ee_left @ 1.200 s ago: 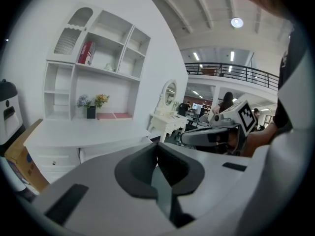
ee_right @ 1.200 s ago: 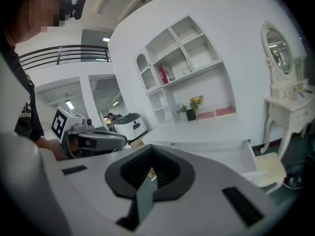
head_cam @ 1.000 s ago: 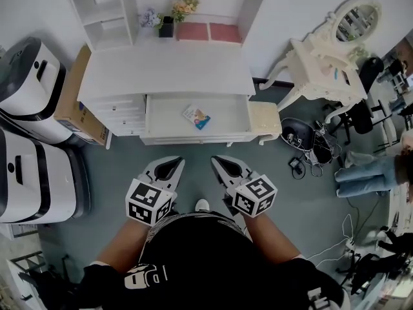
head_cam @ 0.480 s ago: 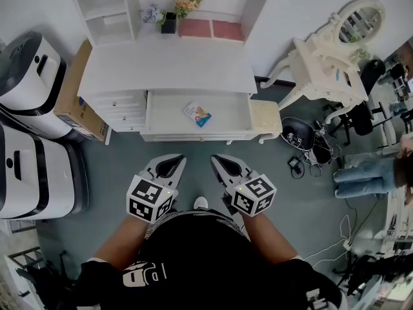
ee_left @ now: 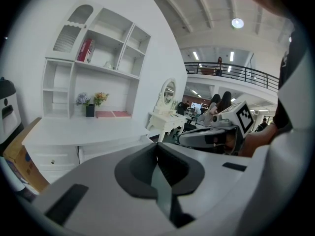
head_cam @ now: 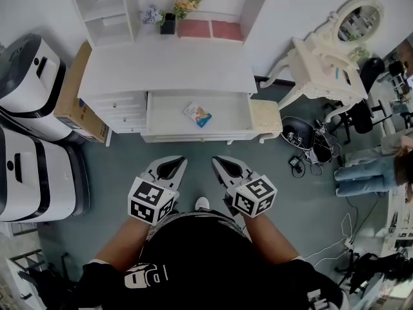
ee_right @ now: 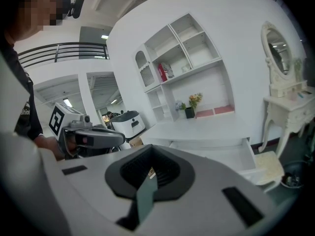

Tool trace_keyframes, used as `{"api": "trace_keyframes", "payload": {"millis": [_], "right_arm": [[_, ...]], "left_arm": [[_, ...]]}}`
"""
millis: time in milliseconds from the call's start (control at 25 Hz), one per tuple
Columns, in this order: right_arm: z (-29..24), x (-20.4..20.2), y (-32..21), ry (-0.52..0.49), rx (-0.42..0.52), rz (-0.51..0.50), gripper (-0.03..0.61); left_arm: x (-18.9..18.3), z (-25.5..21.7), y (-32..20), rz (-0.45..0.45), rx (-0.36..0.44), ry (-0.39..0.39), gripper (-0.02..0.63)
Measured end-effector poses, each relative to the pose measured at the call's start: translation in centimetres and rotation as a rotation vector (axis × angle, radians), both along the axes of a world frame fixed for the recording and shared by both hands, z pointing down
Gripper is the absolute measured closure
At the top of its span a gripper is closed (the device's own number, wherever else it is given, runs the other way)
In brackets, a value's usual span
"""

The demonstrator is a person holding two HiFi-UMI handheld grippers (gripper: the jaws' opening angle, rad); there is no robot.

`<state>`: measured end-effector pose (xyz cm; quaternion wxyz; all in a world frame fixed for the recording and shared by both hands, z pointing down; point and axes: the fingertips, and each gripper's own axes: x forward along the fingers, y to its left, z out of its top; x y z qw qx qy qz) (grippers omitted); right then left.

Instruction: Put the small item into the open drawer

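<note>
Small colourful flat packet (head_cam: 197,114) lies in the open white drawer (head_cam: 161,118) of the white desk (head_cam: 168,70). We see it only in the head view. The left tongs (head_cam: 177,164) and right tongs (head_cam: 218,163) are closed above the grey floor (head_cam: 116,166).

The small item (head_cam: 197,114) lies in the middle of the open drawer (head_cam: 229,116) at the table's (head_cam: 168,70) front edge; a flower pot (head_cam: 168,24) stands at the back edge.
</note>
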<state>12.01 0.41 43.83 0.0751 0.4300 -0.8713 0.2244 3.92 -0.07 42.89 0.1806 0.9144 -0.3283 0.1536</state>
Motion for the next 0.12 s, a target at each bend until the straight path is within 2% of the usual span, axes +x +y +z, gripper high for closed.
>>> {"api": "trace_keyframes", "payload": {"millis": [120], "right_arm": [[0.04, -0.27, 0.2, 0.004, 0.0, -0.007, 0.572]], "left_arm": [[-0.21, 0.06, 0.23, -0.001, 0.0, -0.001, 0.6]]}}
